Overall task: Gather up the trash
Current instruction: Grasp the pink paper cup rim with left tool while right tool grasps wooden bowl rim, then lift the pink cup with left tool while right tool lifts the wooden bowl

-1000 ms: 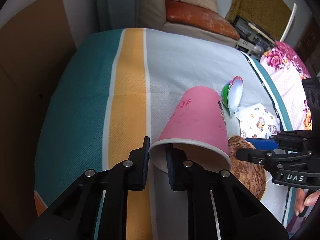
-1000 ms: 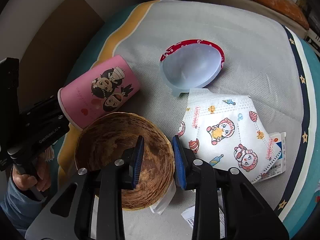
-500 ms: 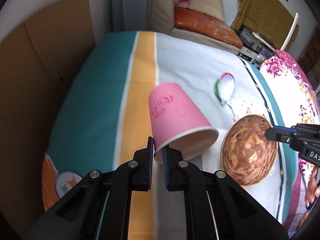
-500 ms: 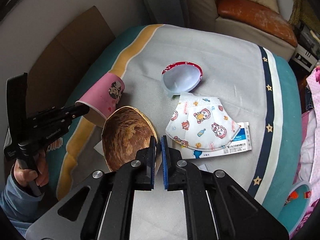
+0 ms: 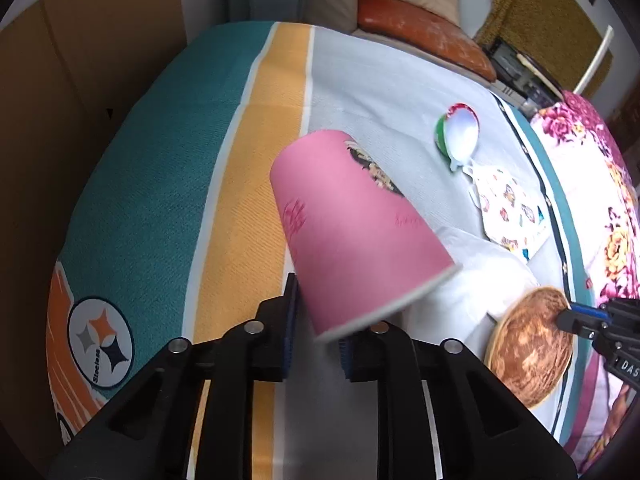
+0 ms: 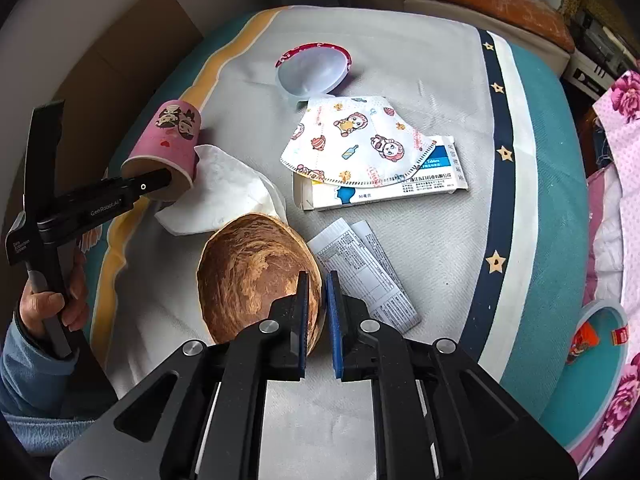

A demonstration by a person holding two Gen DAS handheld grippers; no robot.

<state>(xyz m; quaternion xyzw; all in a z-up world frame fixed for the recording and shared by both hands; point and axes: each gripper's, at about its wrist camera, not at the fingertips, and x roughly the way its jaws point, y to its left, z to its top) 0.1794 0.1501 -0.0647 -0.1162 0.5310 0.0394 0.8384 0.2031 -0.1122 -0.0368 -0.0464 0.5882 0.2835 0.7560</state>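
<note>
A pink paper cup (image 5: 352,232) with cartoon figures hangs tilted, mouth toward my left gripper (image 5: 318,336). Its blurred rim lies between the parted fingers, and the gap is far wider than the paper wall. From the right wrist the cup (image 6: 168,148) sits at the left gripper (image 6: 160,180), above a white tissue (image 6: 220,192). My right gripper (image 6: 316,292) is shut on the rim of a brown wood-grain bowl (image 6: 248,272), held tilted above the bed. The left wrist view shows the bowl (image 5: 528,344) and right gripper (image 5: 572,318) at lower right.
On the striped bedspread (image 6: 440,60) lie a printed face mask (image 6: 352,140), a medicine box (image 6: 400,188), a leaflet (image 6: 364,272) and a clear plastic lid (image 6: 312,72). A teal tub (image 6: 596,340) sits at the right. Cardboard (image 5: 80,120) stands left. A person's hand (image 6: 52,304) holds the left tool.
The left fingers have parted from their tight grip on the cup rim, and the cup has tipped. The right gripper has pulled the bowl back and right, uncovering the tissue and leaflet.
</note>
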